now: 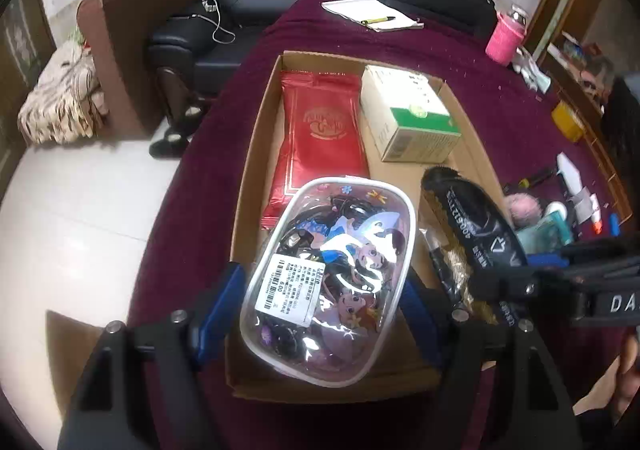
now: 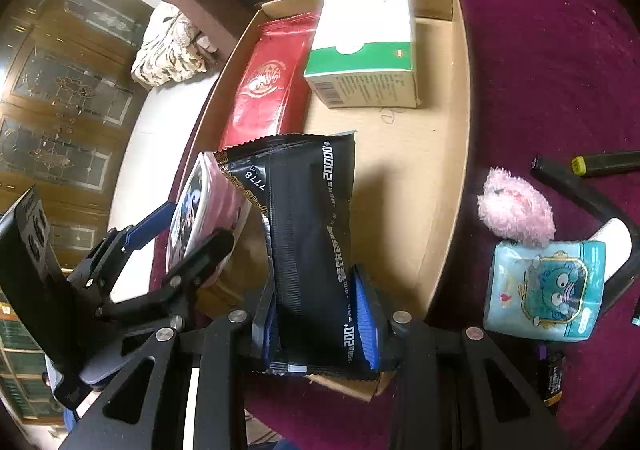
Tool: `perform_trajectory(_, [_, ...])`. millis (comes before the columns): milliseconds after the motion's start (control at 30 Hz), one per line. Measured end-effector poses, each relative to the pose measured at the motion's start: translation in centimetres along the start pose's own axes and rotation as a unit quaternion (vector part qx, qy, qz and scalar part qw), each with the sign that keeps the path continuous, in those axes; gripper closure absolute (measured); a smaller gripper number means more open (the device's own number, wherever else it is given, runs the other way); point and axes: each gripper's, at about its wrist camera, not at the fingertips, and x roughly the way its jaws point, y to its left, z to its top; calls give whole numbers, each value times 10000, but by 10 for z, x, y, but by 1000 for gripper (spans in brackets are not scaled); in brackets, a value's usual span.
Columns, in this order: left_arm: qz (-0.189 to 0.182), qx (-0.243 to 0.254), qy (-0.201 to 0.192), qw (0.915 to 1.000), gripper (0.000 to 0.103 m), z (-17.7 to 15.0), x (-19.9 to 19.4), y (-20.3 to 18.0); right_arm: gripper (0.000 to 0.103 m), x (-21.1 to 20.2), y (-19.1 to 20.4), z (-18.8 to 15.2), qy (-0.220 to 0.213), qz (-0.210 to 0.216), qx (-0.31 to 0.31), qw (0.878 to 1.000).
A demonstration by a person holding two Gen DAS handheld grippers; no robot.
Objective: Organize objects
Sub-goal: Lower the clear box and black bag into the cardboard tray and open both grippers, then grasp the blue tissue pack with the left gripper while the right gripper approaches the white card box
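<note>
We hold clear cartoon pouch [image 1: 326, 282] in left gripper [image 1: 322, 302], jaws clenched on its sides, above near end of cardboard tray [image 1: 256, 154]. Right gripper [image 2: 320, 324] jaws pinch black foil packet [image 2: 310, 234] low, over same tray. Pouch looks light, glossy, squashy: we grip mid-sides. Packet limp, crinkly; we judge it droops.

The left gripper [image 1: 324, 286] pointed steeply down, its jaws wide and pressed on both sides of what it carried. Just beside it, the right gripper [image 2: 320, 314] tilted down too, jaws narrow and clamped tight.
</note>
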Motion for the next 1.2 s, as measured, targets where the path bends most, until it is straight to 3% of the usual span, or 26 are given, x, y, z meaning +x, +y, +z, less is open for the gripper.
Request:
perform_trajectory(333, [2,252,122,9996,24,-4,14,-5,65,10,-4,3,59,-183,129,9997])
perform_trajectory(533, [-232,17,159,9996,24,-2,8,5,65,12,-5,-2,84,-234,137,9996])
perform_trajectory(700, [-480,-229,20,9986,24,2,-7,15,65,16,0,-2,148,-173,73,9997])
perform_trajectory(1033, [-458,-358,-188,9981,24,4,-25,21,62,18,3,-4,277,-5,-116,9995])
perform_trajectory(1200, [-516,-269,-197,9981,24,4,-26,9,61,-2,-13,-9,81,111,13,9999])
